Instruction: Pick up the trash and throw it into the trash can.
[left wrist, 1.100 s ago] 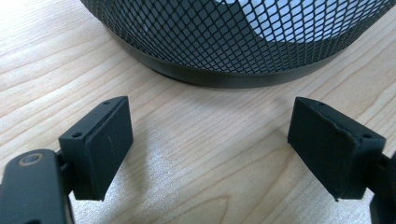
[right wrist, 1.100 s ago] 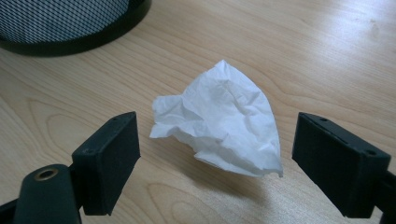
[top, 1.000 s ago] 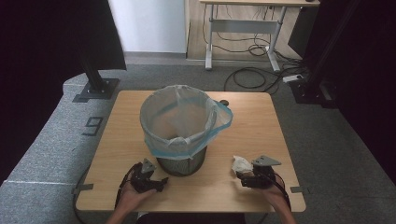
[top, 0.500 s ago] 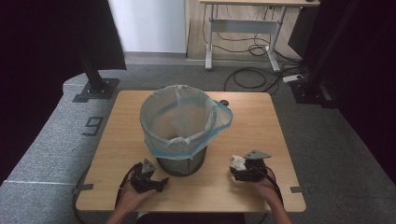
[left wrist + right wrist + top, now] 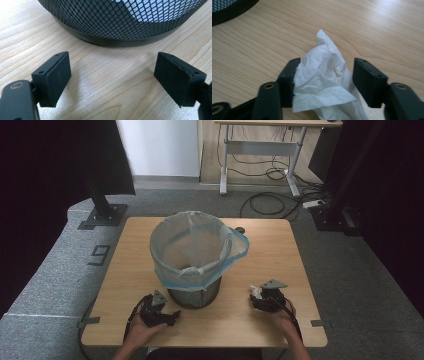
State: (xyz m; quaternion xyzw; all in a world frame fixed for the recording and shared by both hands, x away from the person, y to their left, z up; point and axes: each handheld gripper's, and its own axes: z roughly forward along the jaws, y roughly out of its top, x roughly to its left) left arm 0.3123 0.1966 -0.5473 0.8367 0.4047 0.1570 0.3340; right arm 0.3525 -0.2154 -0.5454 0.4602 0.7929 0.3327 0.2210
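Wooden table (image 5: 280, 255) carries 1 mesh bin (image 5: 195, 292), bag-lined.

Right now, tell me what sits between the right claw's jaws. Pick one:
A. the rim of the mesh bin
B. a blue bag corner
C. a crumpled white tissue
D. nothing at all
C: in the right gripper view a crumpled white tissue lies between the jaws of the right claw, touching one jaw with a gap at the other, above the wooden table.
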